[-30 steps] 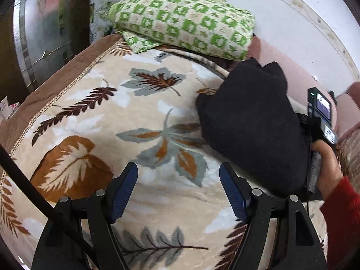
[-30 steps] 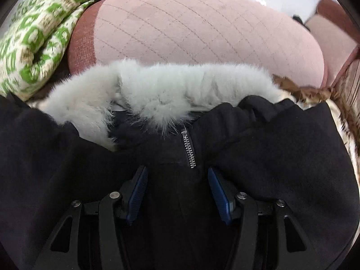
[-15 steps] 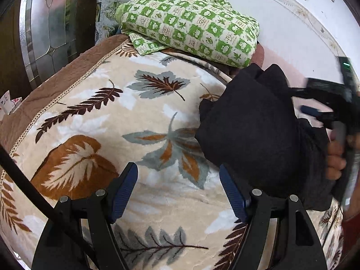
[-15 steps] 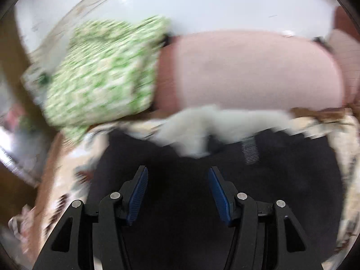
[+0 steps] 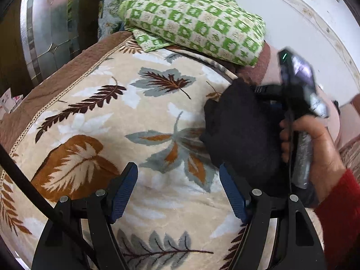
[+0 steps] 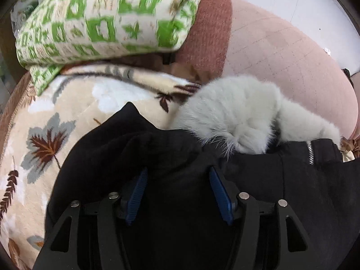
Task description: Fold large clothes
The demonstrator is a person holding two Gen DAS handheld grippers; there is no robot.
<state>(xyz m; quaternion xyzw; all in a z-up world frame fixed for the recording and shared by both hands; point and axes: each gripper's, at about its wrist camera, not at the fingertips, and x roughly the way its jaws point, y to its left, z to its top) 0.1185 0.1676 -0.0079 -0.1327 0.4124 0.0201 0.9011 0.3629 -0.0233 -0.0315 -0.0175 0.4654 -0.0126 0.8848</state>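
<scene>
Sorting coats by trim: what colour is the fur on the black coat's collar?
Pale grey-white fur trim on the black coat, best seen in the right wrist view.

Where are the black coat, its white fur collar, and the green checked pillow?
black coat [image 6: 171,153]: right wrist view, on the bunched fold ahead of the gripper.
white fur collar [image 6: 236,110]: right wrist view, on the fluffy middle.
green checked pillow [image 5: 198,20]: left wrist view, on its top face.

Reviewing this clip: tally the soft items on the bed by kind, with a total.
Coat (black, white fur collar): 1
Leaf-print blanket: 1
Green checked quilt, folded: 1
Pink quilted cushion: 1
Total: 4
</scene>
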